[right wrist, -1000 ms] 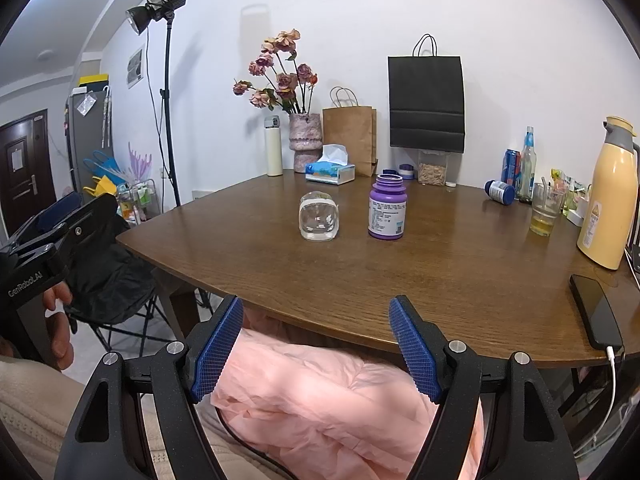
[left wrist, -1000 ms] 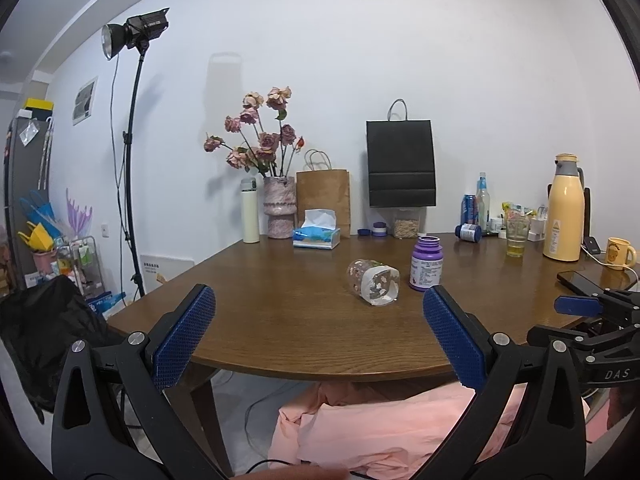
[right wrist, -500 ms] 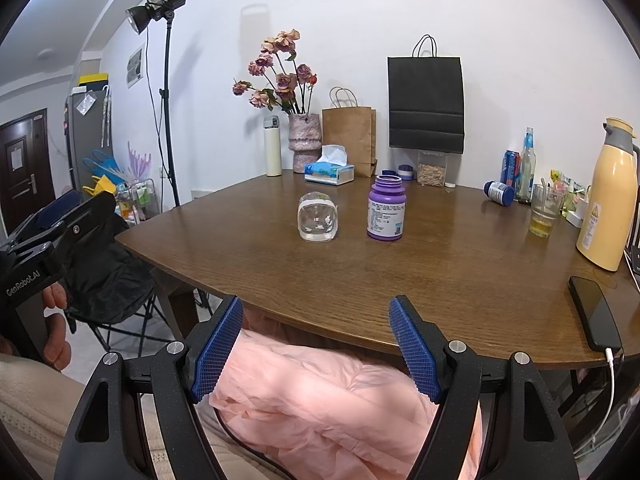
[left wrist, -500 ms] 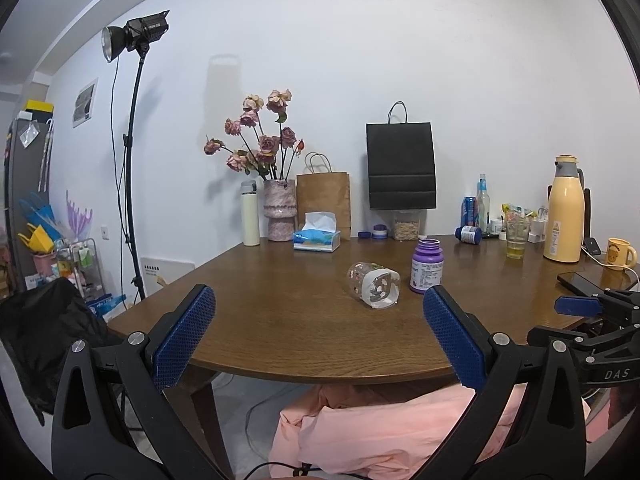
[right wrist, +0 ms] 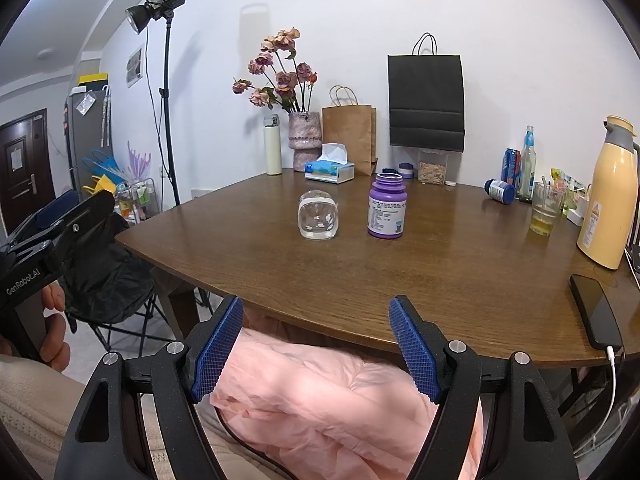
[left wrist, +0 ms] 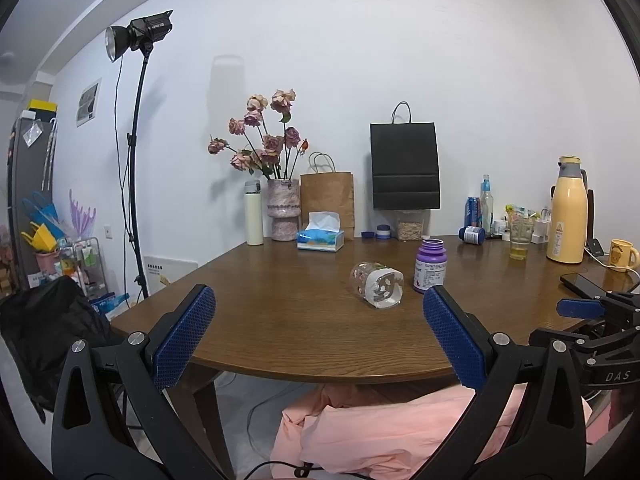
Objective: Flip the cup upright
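A clear glass cup (left wrist: 377,284) with a flower print lies on its side on the brown wooden table (left wrist: 280,320), its base end toward me; it also shows in the right wrist view (right wrist: 318,220). My left gripper (left wrist: 319,336) is open and empty, held in front of the table's near edge, well short of the cup. My right gripper (right wrist: 316,350) is open and empty, also off the near edge, with the cup far ahead between its fingers. The right gripper's body shows at the far right of the left wrist view (left wrist: 592,312).
A purple bottle (right wrist: 386,206) stands just right of the cup. A tissue box (right wrist: 329,170), flower vase (right wrist: 305,140), paper bags, a yellow thermos (right wrist: 608,196), a glass of liquid (right wrist: 545,214) and a phone (right wrist: 596,312) sit farther off. Pink cloth (right wrist: 332,400) lies below.
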`<state>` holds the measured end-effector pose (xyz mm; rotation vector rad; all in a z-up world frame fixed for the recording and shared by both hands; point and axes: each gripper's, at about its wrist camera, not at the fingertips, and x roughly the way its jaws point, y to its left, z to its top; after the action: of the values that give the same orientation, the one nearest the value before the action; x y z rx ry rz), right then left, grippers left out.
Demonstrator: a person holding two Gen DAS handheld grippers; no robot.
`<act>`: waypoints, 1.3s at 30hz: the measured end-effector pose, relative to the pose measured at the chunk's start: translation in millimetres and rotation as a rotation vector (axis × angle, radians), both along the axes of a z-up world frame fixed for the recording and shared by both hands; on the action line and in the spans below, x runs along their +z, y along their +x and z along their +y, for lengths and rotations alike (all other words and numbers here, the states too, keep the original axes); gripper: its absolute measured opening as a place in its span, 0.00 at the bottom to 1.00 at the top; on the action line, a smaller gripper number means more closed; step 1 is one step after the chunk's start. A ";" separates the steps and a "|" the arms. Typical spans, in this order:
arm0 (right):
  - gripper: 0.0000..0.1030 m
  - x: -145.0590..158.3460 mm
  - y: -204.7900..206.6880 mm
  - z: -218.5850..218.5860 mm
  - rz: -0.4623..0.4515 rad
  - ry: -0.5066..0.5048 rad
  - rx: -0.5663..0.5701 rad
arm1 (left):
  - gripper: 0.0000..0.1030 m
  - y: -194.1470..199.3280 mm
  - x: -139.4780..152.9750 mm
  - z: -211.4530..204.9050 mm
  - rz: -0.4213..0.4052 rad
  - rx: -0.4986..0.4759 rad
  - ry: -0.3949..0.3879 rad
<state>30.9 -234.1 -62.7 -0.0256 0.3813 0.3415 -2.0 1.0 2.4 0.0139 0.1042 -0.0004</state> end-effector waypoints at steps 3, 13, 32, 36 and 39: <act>0.78 0.5 -0.4 -0.5 -0.001 0.001 -0.001 | 1.00 0.5 -0.3 0.4 0.007 -0.012 -0.001; 0.78 0.4 -0.4 -0.3 0.001 0.000 0.003 | 1.00 0.0 -0.6 0.2 0.008 -0.013 -0.002; 0.78 2.0 -0.8 0.9 0.001 -0.001 0.004 | 1.00 0.1 -0.8 1.0 0.019 -0.019 -0.002; 0.78 -1.0 -1.2 3.1 0.006 0.004 0.007 | 1.00 4.2 -0.6 0.9 0.026 -0.024 0.003; 0.78 -3.1 3.7 1.9 0.017 0.027 0.002 | 1.00 21.7 -3.4 1.8 0.044 0.000 0.014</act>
<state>34.6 -232.2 -65.8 0.0039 0.3934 0.3488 19.8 2.8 -1.0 0.0280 0.1481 -0.0003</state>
